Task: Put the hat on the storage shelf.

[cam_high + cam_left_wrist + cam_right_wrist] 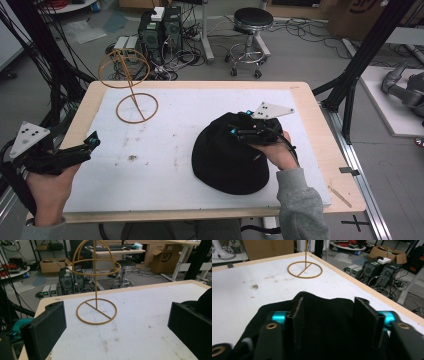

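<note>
The right gripper (240,128) rests on the black hat (225,160), jaws apart; the left gripper (92,142), wide apart, hovers at the desk's (200,85) left edge.

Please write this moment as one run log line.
left gripper: open, off table | right gripper: fingers on hat | stand: bare

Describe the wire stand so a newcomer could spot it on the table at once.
Start at the white mat covering the wooden table and look to its far left corner. The wire stand rises there, away from the black hat under the right claw. It alone is thin and golden-brown: a flat ring base, one upright rod, a round cage on top.
</note>
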